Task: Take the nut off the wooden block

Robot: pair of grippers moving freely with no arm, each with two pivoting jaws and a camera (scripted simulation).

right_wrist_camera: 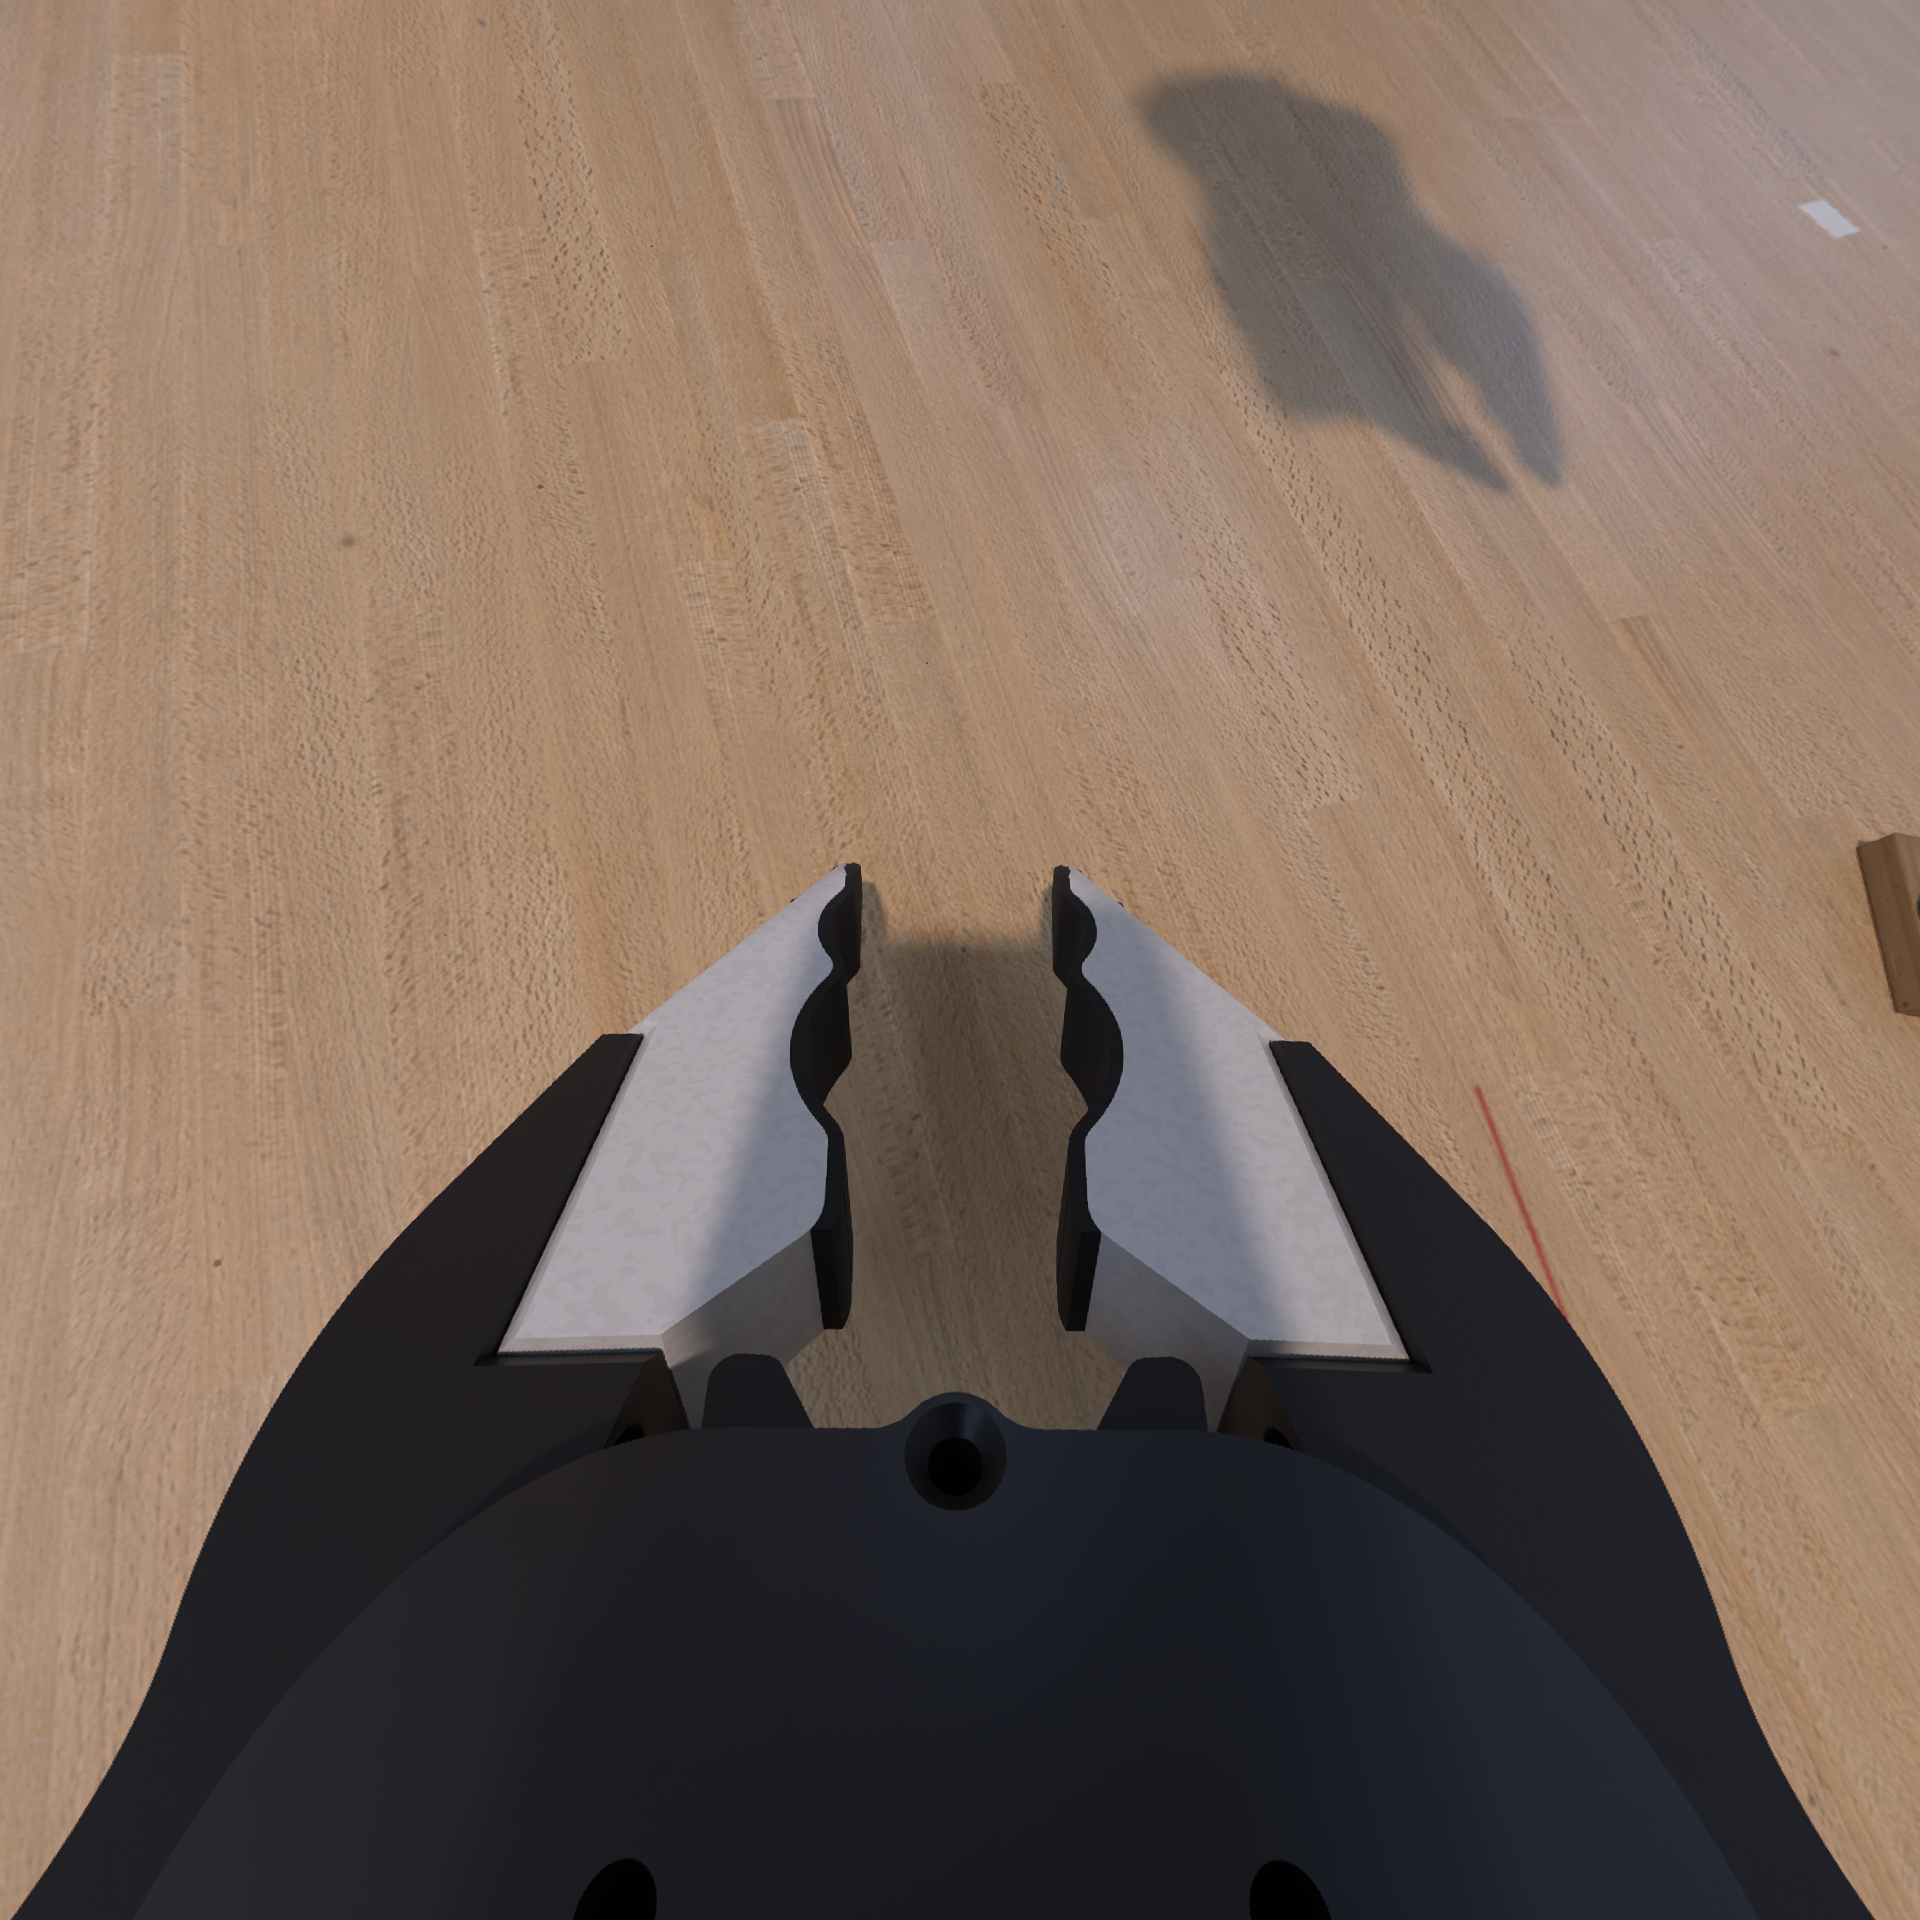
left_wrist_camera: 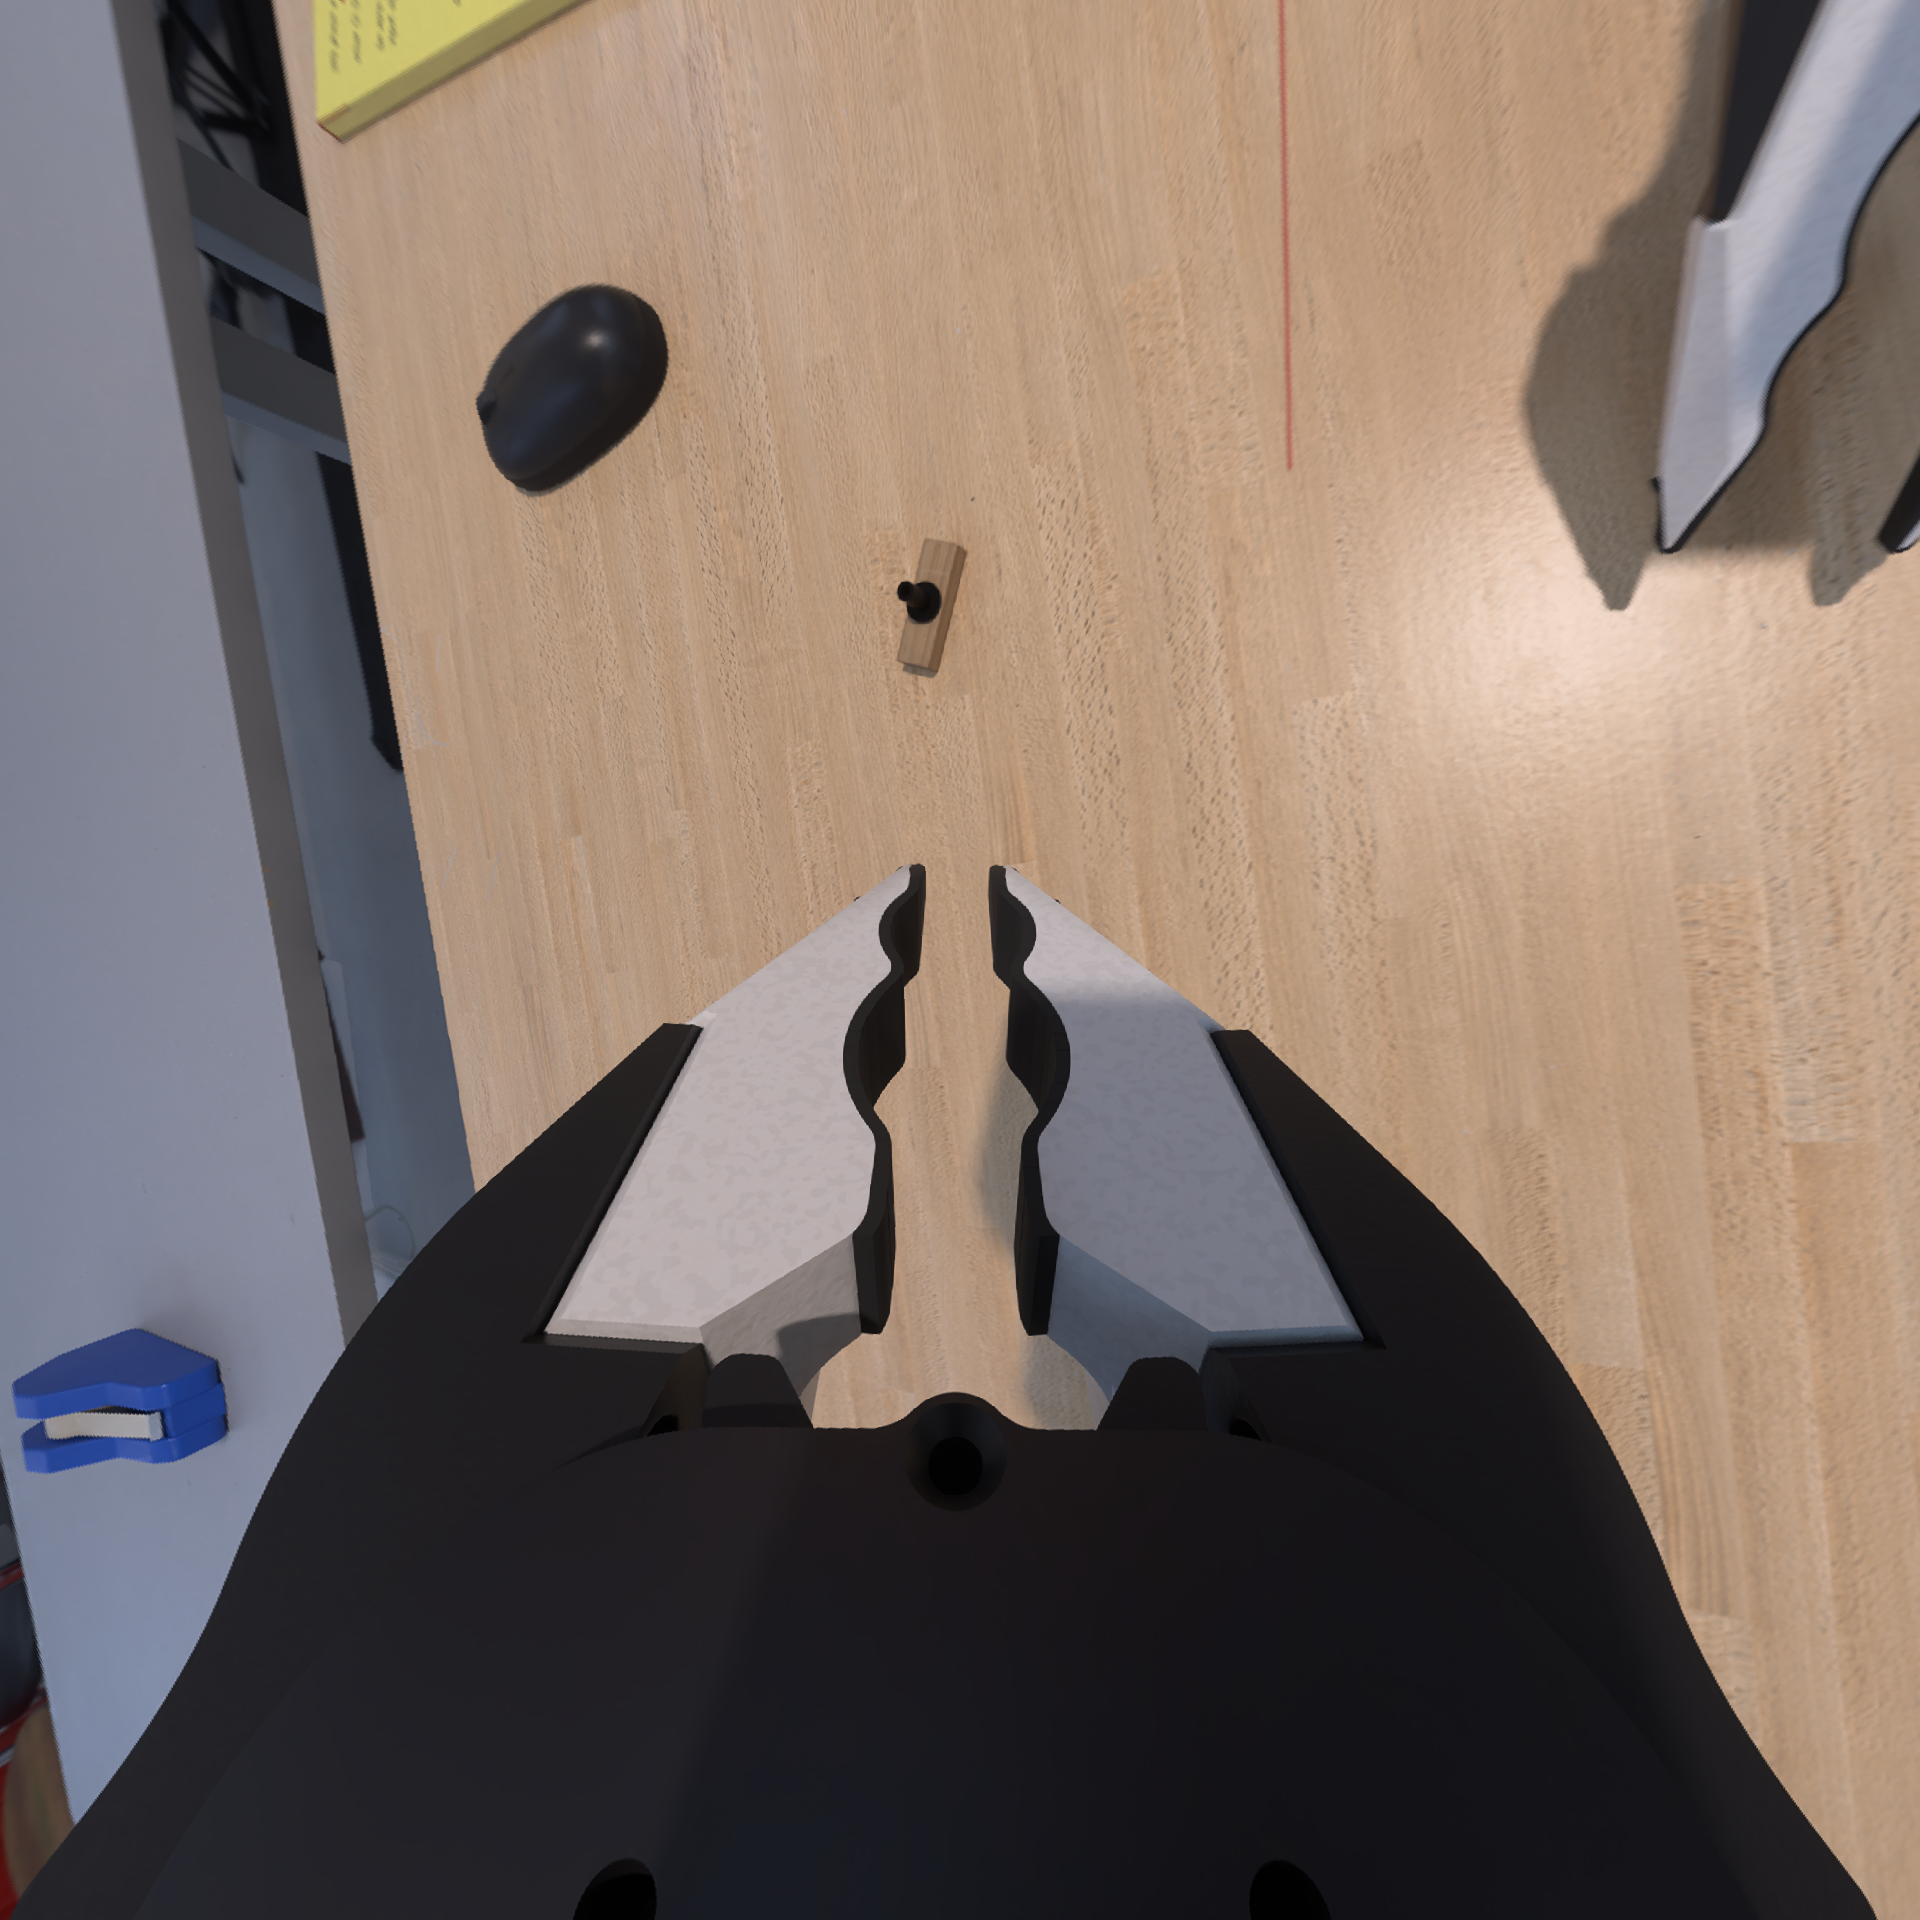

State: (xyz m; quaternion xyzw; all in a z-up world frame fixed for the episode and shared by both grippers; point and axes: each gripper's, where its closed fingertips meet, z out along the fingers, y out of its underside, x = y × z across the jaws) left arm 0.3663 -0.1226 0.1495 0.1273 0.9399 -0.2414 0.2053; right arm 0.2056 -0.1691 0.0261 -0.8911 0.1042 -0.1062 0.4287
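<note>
A small wooden block lies on the wooden table, with a black nut sticking out of its left side. My left gripper hovers high above the table, short of the block, its jaws open by a narrow gap and empty. The right gripper shows at the top right of the left wrist view, off to the right of the block. In the right wrist view my right gripper is open and empty over bare table. Only the block's edge shows at the right border.
A black computer mouse lies left of the block. A yellow pad lies at the far left corner. A thin red line runs along the table. The table's left edge drops away; a blue clip-like object sits below.
</note>
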